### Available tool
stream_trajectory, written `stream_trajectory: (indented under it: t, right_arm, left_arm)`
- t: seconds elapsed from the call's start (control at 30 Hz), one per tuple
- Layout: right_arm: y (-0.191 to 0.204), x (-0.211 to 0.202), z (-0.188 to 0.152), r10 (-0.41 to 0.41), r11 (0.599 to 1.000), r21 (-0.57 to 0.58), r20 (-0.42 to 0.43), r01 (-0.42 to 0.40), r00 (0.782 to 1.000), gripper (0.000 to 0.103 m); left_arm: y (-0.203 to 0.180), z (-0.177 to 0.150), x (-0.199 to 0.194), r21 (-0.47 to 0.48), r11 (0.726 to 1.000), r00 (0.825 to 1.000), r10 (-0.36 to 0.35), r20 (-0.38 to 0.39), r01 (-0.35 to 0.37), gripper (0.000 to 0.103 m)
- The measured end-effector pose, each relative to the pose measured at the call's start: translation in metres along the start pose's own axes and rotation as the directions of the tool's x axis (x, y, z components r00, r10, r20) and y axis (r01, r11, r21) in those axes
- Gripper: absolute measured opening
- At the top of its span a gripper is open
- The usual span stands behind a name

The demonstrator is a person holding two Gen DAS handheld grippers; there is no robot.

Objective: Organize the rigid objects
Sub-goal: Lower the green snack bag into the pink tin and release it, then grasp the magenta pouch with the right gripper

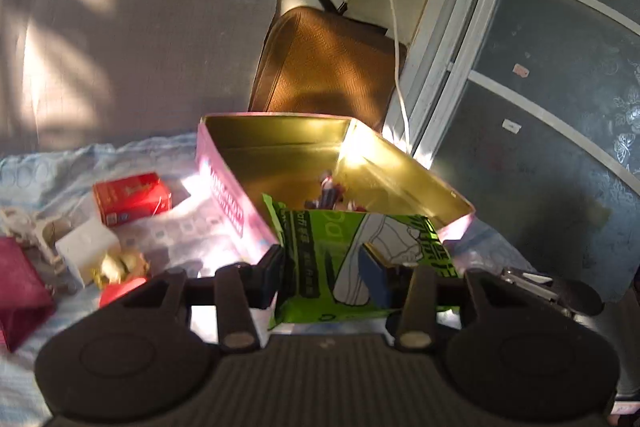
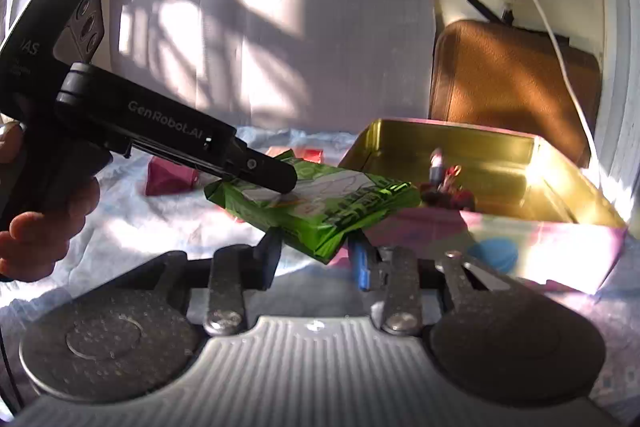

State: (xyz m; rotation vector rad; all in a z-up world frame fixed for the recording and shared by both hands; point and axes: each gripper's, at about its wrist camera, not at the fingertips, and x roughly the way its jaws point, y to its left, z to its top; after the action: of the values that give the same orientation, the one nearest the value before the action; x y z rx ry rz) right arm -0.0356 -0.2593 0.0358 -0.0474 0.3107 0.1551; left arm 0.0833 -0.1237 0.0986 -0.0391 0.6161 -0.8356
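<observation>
Gripper (image 1: pixel 322 275) on crinkly green packet (image 1: pixel 340 267)

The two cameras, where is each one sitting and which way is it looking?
Left wrist: sits on the left gripper, looking along its fingers, over the green packet it holds, into the tin box.
Right wrist: sits on the right gripper, facing the same packet and box; the person's hand and left gripper show.
Both share packet, box, brown case.

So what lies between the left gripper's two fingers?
The flat green printed packet, seen in both wrist views, with the open gold-lined tin box just beyond it.
</observation>
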Motion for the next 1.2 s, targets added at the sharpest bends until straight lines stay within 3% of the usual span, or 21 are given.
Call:
stream_trajectory:
  t: [0.13,0.3,0.43,0.5,0.57,0.73,0.87,0.93,1.07,1.2]
  right_arm:
    - [-0.034,0.023,0.027,-0.052,0.999,0.0,0.035,0.052,0.998,0.039]
    - [-0.074,0.091,0.037,-0.102,0.994,0.026,-0.082,0.105,0.991,0.039]
    - [-0.093,0.131,0.04,-0.169,0.983,0.039,-0.177,0.179,0.97,0.039]
    - [-0.1,0.139,0.039,-0.249,0.965,0.035,-0.184,0.26,0.951,0.039]
    - [-0.107,0.136,0.04,-0.319,0.944,0.039,-0.157,0.328,0.935,0.04]
    - [-0.117,0.101,0.044,-0.35,0.921,0.152,-0.085,0.359,0.933,0.04]
    - [-0.091,0.066,0.051,-0.283,0.947,0.153,-0.019,0.282,0.959,0.04]
    - [-0.072,0.056,0.057,-0.22,0.966,0.142,0.007,0.217,0.976,0.04]
    - [-0.021,0.048,0.062,-0.043,0.995,0.095,0.008,0.042,0.999,0.043]
    - [0.043,0.063,0.063,0.125,0.992,0.004,-0.039,-0.125,0.991,0.043]
  left_arm:
    - [-0.015,0.036,0.036,0.064,0.997,0.999,0.03,0.037,-0.033,0.051]
    - [-0.003,0.052,0.11,0.023,0.991,0.991,0.136,-0.018,-0.135,0.051]
    - [0.004,0.05,0.142,0.005,0.977,0.975,0.215,-0.061,-0.215,0.063]
    - [0.006,0.048,0.143,0.007,0.963,0.962,0.269,-0.051,-0.269,0.072]
    - [0.008,0.048,0.134,-0.011,0.961,0.961,0.275,-0.035,-0.275,0.073]
    - [0.009,0.048,0.086,0.021,0.952,0.951,0.304,0.047,-0.306,0.073]
    - [0.031,0.032,0.019,-0.041,0.958,0.954,0.285,0.097,-0.283,0.073]
    - [0.048,0.017,-0.015,-0.06,0.948,0.942,0.316,0.117,-0.311,0.073]
    - [0.097,-0.017,-0.074,-0.14,0.887,0.883,0.456,0.109,-0.441,0.076]
    - [0.153,-0.047,-0.114,-0.238,0.812,0.832,0.554,0.025,-0.533,0.077]
